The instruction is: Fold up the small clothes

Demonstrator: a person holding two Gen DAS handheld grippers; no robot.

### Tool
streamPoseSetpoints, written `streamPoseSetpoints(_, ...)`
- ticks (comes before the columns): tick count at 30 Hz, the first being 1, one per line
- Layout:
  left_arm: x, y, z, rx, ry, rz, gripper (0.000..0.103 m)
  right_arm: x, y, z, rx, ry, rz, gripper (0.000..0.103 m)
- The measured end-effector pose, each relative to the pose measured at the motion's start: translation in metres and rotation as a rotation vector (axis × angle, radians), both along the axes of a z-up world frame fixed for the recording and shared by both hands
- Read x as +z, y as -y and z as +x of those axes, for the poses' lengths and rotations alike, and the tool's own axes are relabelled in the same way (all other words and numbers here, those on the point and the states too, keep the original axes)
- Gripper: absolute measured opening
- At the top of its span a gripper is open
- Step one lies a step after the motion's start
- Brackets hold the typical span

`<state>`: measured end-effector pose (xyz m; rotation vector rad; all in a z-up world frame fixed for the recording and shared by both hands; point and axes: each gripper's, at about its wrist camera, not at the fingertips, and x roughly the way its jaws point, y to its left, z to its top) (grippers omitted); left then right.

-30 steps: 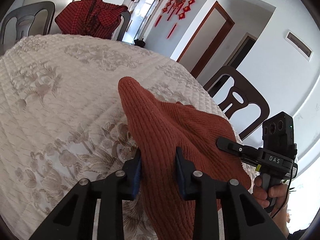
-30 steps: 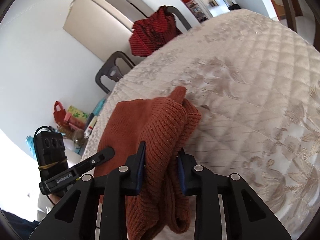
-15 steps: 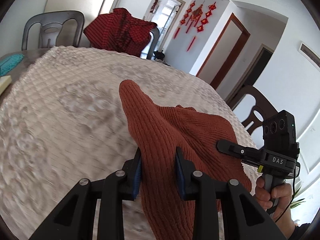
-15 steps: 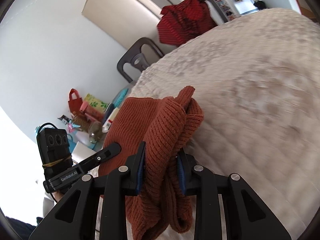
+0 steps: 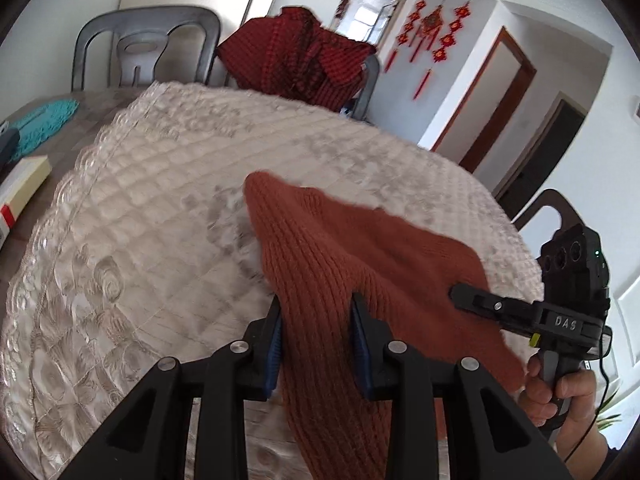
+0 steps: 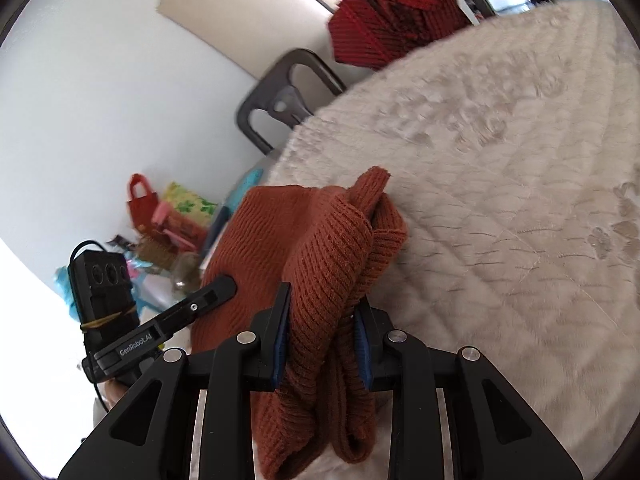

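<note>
A large round table (image 5: 120,264) with a pale quilted cover fills most of the room in front of me. Above its near part hangs the rust-brown knitted garment (image 5: 360,264), carried between two tools, with its far tip just over the cover.

It is already doubled: in the right wrist view I see several layers of knit bunched together, so at least one fold seems done. It is not yet laid flat, so I judge that laying it down, smoothing it and perhaps one more fold are left.

The left gripper (image 5: 316,336) has a thick fold of knit between its pads, and its jaws are opening a little. The right gripper (image 6: 322,340) stands narrow and clamps the bunched edge.

A red checked garment (image 5: 296,56) lies over a chair behind the table.
</note>
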<state>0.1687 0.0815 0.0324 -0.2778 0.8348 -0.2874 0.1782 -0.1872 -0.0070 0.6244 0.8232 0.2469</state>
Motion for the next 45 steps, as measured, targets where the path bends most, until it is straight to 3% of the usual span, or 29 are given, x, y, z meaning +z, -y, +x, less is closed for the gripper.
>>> streamPoseSetpoints(3,-0.005,-0.008,-0.005,0.024,0.005,-0.041,0.039,-0.007,0.011,0.001,-0.007,-0.018,0.029,0.031)
streamPoseSetpoints(5,0.001,-0.009,-0.014,0.046,0.032,-0.028,0.039,-0.001,0.01,-0.002,-0.007,-0.011,0.005,0.031)
streamPoseSetpoints(9,0.019,-0.007,-0.036,0.09,0.103,0.022,0.038,0.019,0.007,-0.01,-0.031,0.014,-0.089,0.031)
streamPoseSetpoints(14,0.031,0.014,-0.067,0.039,0.157,0.062,0.038,0.043,-0.008,-0.029,-0.022,0.093,-0.207,0.031)
streamPoseSetpoints(17,0.023,0.026,-0.078,0.0,0.142,0.063,0.038,0.046,-0.03,-0.039,0.064,0.104,-0.279,0.031)
streamPoseSetpoints(22,-0.003,0.038,-0.071,-0.003,0.072,0.083,0.038,0.015,-0.048,-0.042,0.148,0.029,-0.43,0.027)
streamPoseSetpoints(25,0.0,0.039,-0.069,-0.002,0.071,0.084,0.038,0.013,-0.037,-0.039,0.132,0.029,-0.383,0.027)
streamPoseSetpoints(30,0.016,0.035,-0.081,-0.002,0.091,0.077,0.038,0.035,-0.045,-0.052,0.122,0.073,-0.455,0.027)
streamPoseSetpoints(34,0.027,0.032,-0.066,0.039,0.124,0.095,0.038,0.046,-0.043,-0.042,0.088,0.109,-0.455,0.027)
streamPoseSetpoints(40,0.009,0.032,-0.022,0.073,0.078,0.11,0.038,0.024,-0.035,-0.003,0.044,0.047,-0.465,0.027)
streamPoseSetpoints(45,0.006,0.042,-0.021,0.075,0.1,0.179,0.039,0.016,-0.028,-0.003,0.046,0.031,-0.438,0.027)
